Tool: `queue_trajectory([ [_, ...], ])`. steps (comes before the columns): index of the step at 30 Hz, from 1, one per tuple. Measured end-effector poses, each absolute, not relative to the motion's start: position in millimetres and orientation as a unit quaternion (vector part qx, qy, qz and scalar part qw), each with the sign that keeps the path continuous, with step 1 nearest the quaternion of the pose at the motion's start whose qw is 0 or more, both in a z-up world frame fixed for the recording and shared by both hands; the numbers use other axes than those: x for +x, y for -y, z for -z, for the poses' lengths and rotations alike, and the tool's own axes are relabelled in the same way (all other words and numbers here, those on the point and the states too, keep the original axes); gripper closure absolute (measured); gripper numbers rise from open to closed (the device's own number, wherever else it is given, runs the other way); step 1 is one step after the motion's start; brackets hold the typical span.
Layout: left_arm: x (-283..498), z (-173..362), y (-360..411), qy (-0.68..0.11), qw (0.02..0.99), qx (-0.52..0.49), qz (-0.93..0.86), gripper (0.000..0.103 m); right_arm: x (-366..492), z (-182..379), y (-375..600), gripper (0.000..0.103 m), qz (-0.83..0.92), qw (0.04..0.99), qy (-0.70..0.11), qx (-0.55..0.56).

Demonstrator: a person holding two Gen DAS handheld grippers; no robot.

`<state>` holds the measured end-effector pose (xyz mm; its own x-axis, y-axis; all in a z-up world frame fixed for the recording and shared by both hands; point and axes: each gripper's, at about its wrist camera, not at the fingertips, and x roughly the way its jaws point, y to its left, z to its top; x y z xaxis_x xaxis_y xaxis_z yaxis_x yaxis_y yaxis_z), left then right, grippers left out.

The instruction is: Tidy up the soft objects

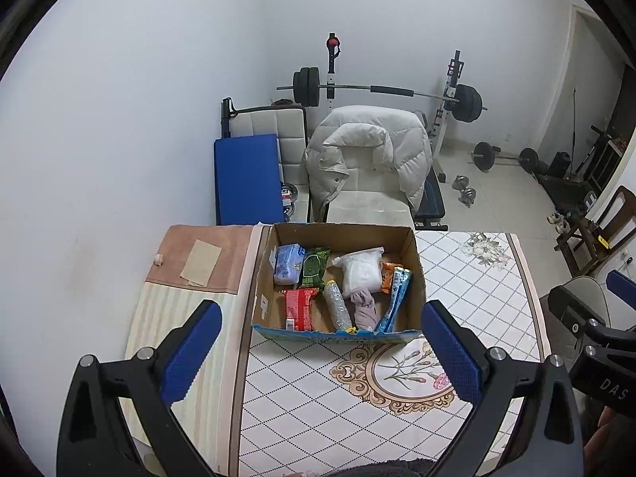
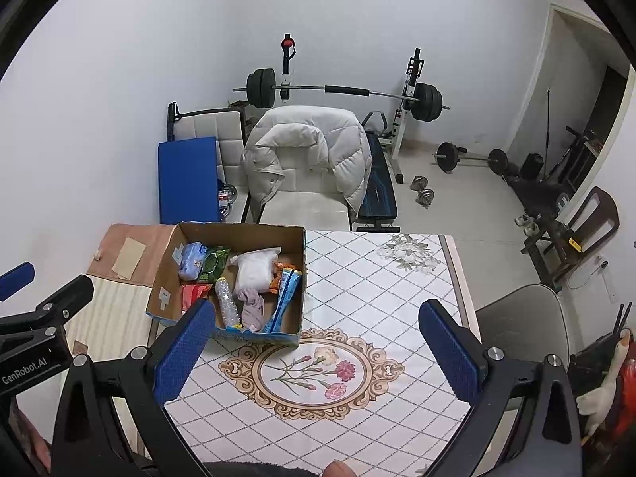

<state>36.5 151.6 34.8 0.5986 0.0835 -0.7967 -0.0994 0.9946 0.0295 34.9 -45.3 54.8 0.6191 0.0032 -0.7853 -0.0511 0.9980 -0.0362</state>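
White walls enclose a room with a barbell rack [image 1: 381,91] and a chair draped in a pale padded jacket [image 1: 369,155] at 12 o'clock beyond the table [image 2: 357,278], whose cloth carries a diamond grid and a floral medallion. I hold my left gripper [image 1: 320,353] above the table's near edge, jaws spread wide and gripping nothing; my right gripper [image 2: 314,349] hovers likewise, wide apart and empty. An open cardboard box [image 1: 415,254] stands on the table at 12 o'clock from my left gripper and at 10 o'clock from my right. Inside the box lie a blue tissue pack [image 1: 288,264], a green packet [image 1: 315,266], a white bagged bundle [image 1: 361,272], a red packet [image 1: 299,308], a clear plastic bottle [image 1: 338,306], a crumpled mauve cloth [image 1: 365,308], an orange snack bag [image 1: 387,276] and a long blue wrapper [image 1: 395,302] leaning against the wall at 3 o'clock.
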Motion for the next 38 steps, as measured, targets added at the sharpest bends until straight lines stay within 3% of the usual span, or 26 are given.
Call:
queue_trajectory([
  [38, 31.1, -34.7, -151.0, -0.439, 0.896, -0.012, -0.062, 0.000, 29.7, -56.6, 43.5, 0.000, -0.010, 0.904, -0.427, -0.031],
])
